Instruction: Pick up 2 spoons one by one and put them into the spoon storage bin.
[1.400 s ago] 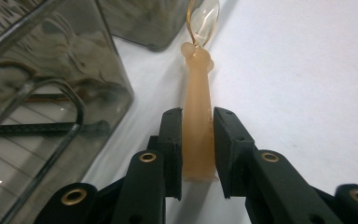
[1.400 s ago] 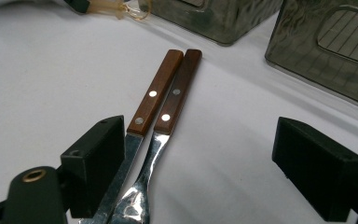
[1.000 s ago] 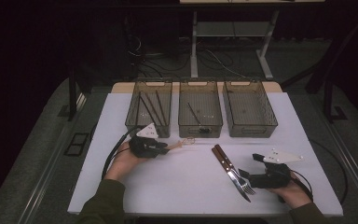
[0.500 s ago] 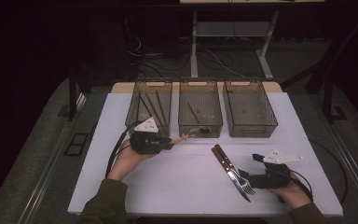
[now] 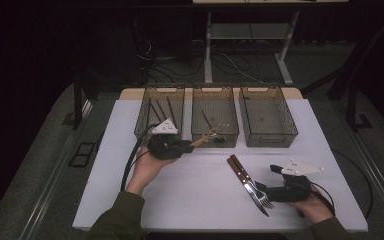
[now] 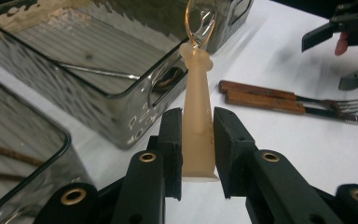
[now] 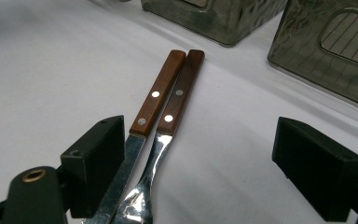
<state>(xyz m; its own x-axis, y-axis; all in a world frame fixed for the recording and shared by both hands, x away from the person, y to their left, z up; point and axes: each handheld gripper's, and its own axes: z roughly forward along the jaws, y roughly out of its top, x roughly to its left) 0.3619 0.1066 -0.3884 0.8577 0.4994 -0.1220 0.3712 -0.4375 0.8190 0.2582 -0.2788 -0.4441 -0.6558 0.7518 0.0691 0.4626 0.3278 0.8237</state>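
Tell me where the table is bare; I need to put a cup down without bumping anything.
Bare: the left strip of the table beside the left bin, and the front middle between the left gripper and the knife. Crowded: around the knife, fork and right gripper, and along the bins.

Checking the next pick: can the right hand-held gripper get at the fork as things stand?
Probably yes. The right hand-held gripper is open, jaws either side of the fork. But the knife lies touching it, so a clean single grab looks tricky.
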